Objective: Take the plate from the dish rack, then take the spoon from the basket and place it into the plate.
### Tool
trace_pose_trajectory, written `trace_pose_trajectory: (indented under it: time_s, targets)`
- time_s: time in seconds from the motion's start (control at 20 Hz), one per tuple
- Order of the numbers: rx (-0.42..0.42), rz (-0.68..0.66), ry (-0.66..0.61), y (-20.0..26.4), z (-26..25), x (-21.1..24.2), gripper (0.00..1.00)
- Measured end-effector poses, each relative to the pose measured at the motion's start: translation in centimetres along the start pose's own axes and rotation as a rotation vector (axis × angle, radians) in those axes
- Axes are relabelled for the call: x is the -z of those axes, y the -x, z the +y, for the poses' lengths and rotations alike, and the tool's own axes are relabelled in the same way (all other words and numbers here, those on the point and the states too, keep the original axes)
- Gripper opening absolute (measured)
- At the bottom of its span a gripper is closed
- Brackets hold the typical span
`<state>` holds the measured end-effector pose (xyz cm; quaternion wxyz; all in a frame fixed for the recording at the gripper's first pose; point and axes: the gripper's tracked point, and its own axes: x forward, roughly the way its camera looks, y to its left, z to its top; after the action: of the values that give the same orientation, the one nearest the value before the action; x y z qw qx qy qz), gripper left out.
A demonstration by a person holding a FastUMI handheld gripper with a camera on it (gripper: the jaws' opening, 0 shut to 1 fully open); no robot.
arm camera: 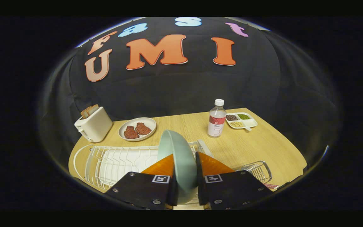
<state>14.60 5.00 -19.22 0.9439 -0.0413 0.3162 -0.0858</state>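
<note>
The fingers (184,164) are closed on the plate (177,157), one pressing each face, so the plate stands on edge between them with its pale green rim rising ahead of the tips (its lower edge drops out of sight between the finger bases). Below and to the left of the fingers lies the white wire rack (118,160) on the counter (257,148), its slots open beneath the plate. Just right of the right finger sits a small wire basket (258,170); what it holds cannot be made out. Beyond the fingers, to the left, a white dish (137,128) carries two brown pieces of meat, and further left a toaster (94,126) stands with a slice of bread in its slot. Beyond the right finger a clear bottle (216,119) with a white cap stands upright, and just beside it is a divided tray (242,120) of beans or grains in separate compartments.
</note>
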Motion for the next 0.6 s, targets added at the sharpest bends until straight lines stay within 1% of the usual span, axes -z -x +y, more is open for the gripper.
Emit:
trace_pose_trajectory:
  time_s: [0.15, 0.45, 0.55, 0.6]
  targets:
    - [0.036, -0.024, 0.044, 0.7, 0.3, -0.8, 0.25]
    - [0.122, -0.059, 0.177, 1.9, 1.2, -2.1, 0.25]
    - [0.16, -0.109, 0.223, 2.6, 0.9, -3.7, 0.25]
    - [0.166, -0.122, 0.232, 2.8, 0.8, -4.2, 0.25]
